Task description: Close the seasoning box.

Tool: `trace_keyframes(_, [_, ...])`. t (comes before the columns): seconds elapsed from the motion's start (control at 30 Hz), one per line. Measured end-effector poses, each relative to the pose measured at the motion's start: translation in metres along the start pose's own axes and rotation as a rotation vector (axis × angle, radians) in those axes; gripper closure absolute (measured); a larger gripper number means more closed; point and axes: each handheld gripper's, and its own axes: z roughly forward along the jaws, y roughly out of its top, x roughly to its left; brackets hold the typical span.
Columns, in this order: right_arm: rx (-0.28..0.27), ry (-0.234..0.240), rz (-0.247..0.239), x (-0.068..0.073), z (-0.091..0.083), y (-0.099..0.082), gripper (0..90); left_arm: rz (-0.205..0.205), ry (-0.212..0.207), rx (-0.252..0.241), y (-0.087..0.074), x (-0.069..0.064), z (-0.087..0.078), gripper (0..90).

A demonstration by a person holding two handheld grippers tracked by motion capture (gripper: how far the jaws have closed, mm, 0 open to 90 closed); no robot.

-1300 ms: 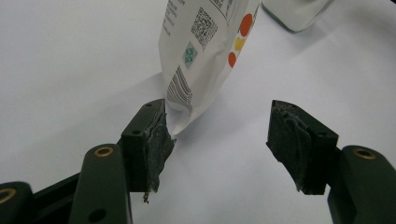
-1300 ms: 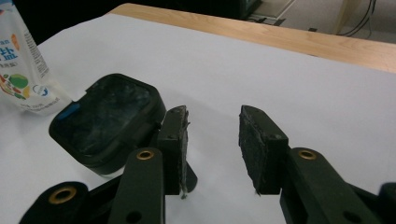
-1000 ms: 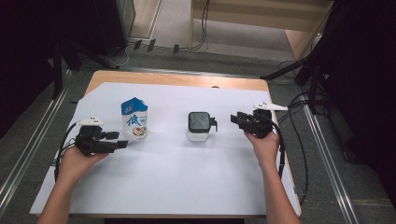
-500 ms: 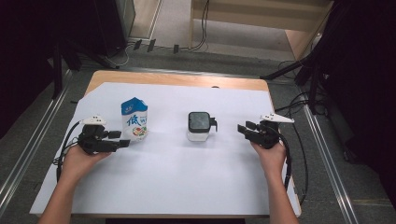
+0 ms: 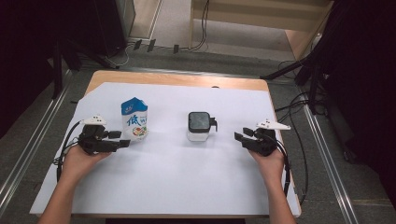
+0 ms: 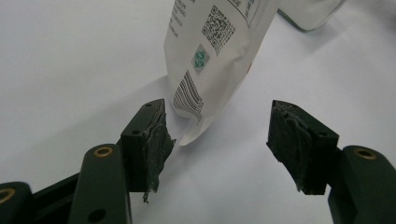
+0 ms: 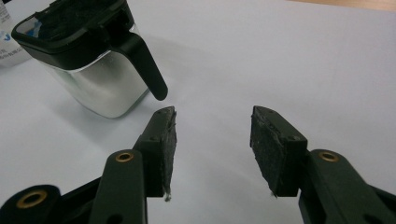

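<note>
A blue-and-white milk carton [image 5: 134,119] stands upright on the white sheet at left. My left gripper [image 5: 122,140] lies just left of it and is open, its tips at the carton's near corner without touching. In the left gripper view the carton [image 6: 215,56] rises just beyond the spread jaws of the left gripper [image 6: 219,126]. A small clear jug with a black lid [image 5: 199,126] stands mid-table, handle [image 5: 214,124] to the right. My right gripper [image 5: 239,138] is right of the jug and apart from it. In the right gripper view my right gripper [image 7: 212,135] is open and has just been opening, with nothing between its jaws; the jug [image 7: 93,70] is ahead to the left.
The white sheet [image 5: 187,186] covers most of the wooden table [image 5: 177,79]. Cables trail from both grippers over the table's sides. Metal rails run along the floor at left and right, and dark stands and cables lie beyond the far edge.
My right gripper has drawn back from the jug toward the near edge and sunk lower, its jaws a little wider. The left gripper, carton and jug have not moved.
</note>
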Motion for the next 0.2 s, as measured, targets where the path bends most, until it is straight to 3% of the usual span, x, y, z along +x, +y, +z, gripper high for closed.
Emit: trace_keyframes(0.2, [0.007,0.005,-0.002,0.0005,0.0025,-0.0004,51.8,0.000,0.003,0.002,0.0000,0.0001,0.0002,38.2])
